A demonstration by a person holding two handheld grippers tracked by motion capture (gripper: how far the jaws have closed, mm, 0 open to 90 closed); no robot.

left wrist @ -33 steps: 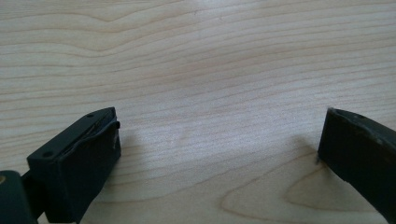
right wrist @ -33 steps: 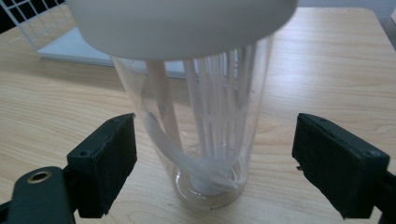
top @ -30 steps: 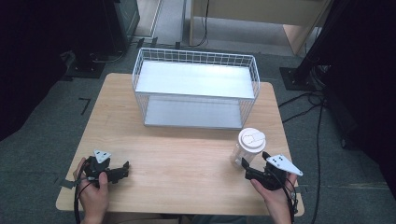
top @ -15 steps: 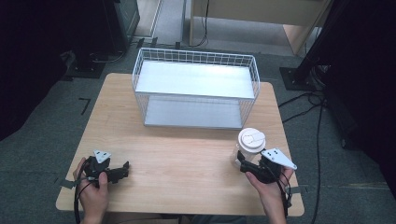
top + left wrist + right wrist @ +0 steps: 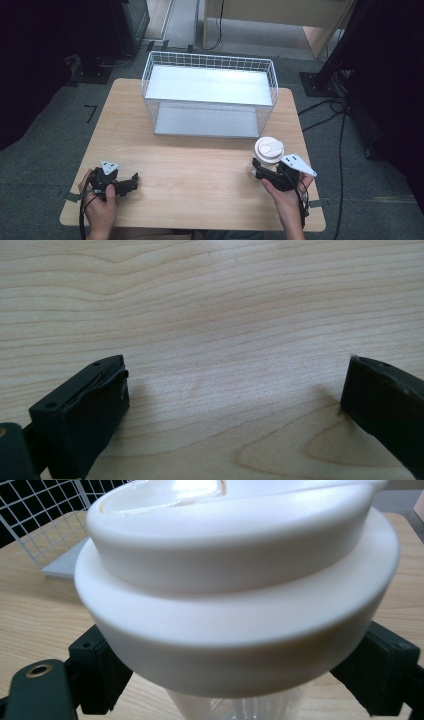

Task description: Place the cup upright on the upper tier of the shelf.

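Observation:
A clear plastic cup with a white lid (image 5: 269, 148) stands upright on the wooden table (image 5: 200, 160), near its right front. My right gripper (image 5: 256, 168) reaches in from the right, one jaw on each side of the cup (image 5: 235, 580) just under the lid. The jaws have just been opening, and a little table shows between the pads and the cup wall, so the right gripper (image 5: 235, 685) stands open around it. My left gripper (image 5: 132, 182) rests at the left front, and the left gripper (image 5: 235, 400) is open over bare wood.
A white wire basket (image 5: 210, 61) with a flat white shelf inside stands at the back middle of the table. Dark floor, cables and furniture legs surround the table.
My right gripper has moved a little forward and left, up to the cup, and its jaws now flank it. The left gripper has stayed in place.

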